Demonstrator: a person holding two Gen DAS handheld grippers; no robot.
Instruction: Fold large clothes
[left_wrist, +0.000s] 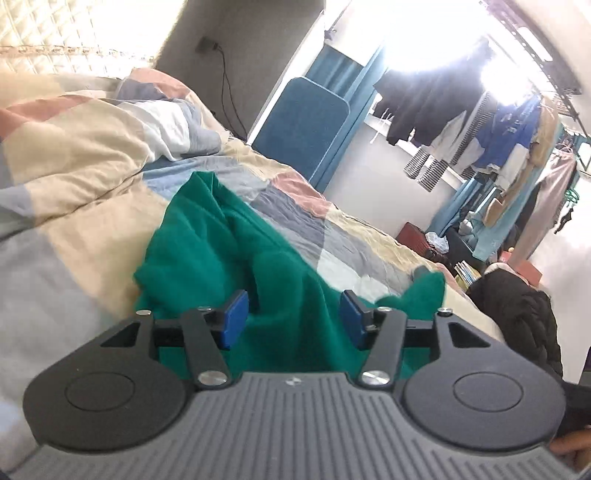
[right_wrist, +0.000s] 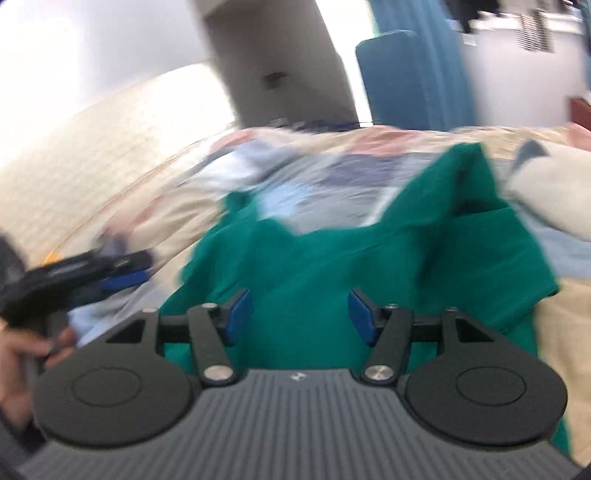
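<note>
A green garment (left_wrist: 221, 251) lies crumpled on the bed, bunched into folds, with one corner sticking up at the right. My left gripper (left_wrist: 294, 315) hovers just above its near part, open, its blue pads (left_wrist: 236, 314) wide apart with nothing pinched between them. In the blurred right wrist view the same green garment (right_wrist: 332, 258) spreads across the quilt. My right gripper (right_wrist: 301, 314) stands open over it, and no cloth is caught between its blue pads (right_wrist: 364, 314). The left gripper (right_wrist: 122, 275) also shows at that view's left edge, held in a hand (right_wrist: 22, 350).
A patchwork quilt (left_wrist: 92, 155) covers the bed, heaped up at the back left. A quilted headboard (left_wrist: 55, 33) stands behind. Beyond the bed are a blue padded panel (left_wrist: 299, 122), clothes hanging on a rack (left_wrist: 480, 122), a red suitcase (left_wrist: 412, 234) and a black jacket (left_wrist: 517, 306).
</note>
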